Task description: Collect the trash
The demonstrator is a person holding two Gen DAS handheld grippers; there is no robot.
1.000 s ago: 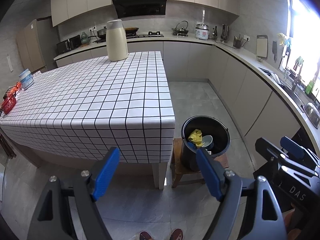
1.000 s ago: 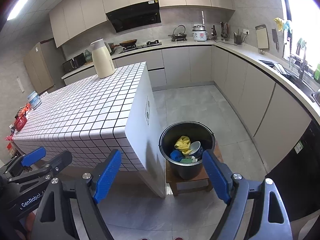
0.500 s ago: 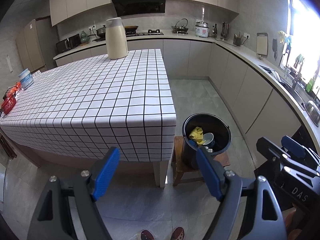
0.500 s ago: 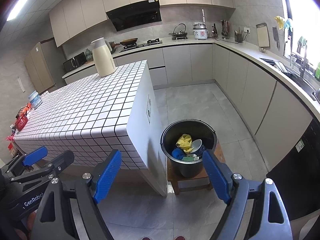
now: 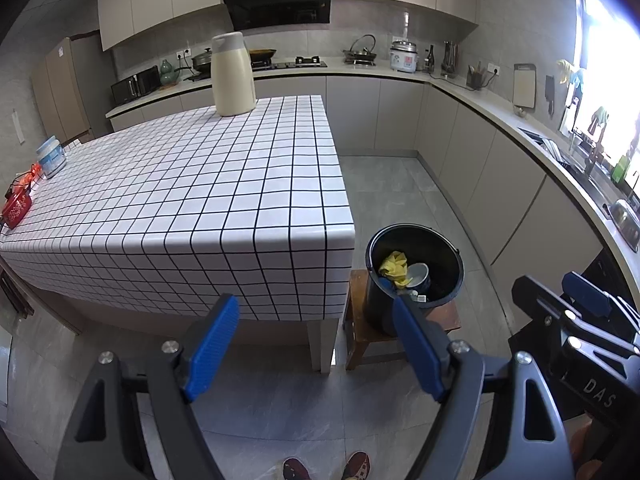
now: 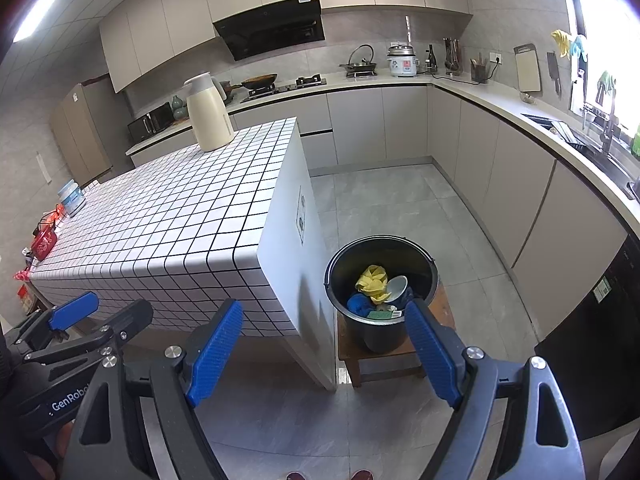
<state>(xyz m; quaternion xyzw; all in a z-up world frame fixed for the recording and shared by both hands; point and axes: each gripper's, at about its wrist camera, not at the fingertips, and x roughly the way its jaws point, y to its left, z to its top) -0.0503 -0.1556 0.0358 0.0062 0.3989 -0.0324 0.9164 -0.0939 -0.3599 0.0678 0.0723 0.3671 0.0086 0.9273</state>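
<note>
A black bucket (image 5: 416,270) (image 6: 380,280) stands on a low wooden stool (image 6: 400,354) at the end of the checked table (image 5: 200,200). Inside it lie a crumpled yellow piece (image 6: 373,283), a white cup (image 6: 397,287), a blue item (image 6: 359,305) and a green one (image 6: 378,314). My left gripper (image 5: 316,348) hangs open and empty above the floor, short of the table's front edge. My right gripper (image 6: 326,352) is open and empty too, held back from the bucket. Each gripper also shows at the edge of the other's view.
A cream thermos jug (image 5: 233,76) stands at the table's far end. A blue-white tub (image 5: 51,157) and red packets (image 5: 16,208) lie at its left edge. Counters with cabinets run along the back and right walls. The person's shoes (image 5: 326,468) show on the grey floor.
Both views have drifted very slightly, the table and bucket sitting a touch lower and closer to the fingers. Both grippers stay open and empty.
</note>
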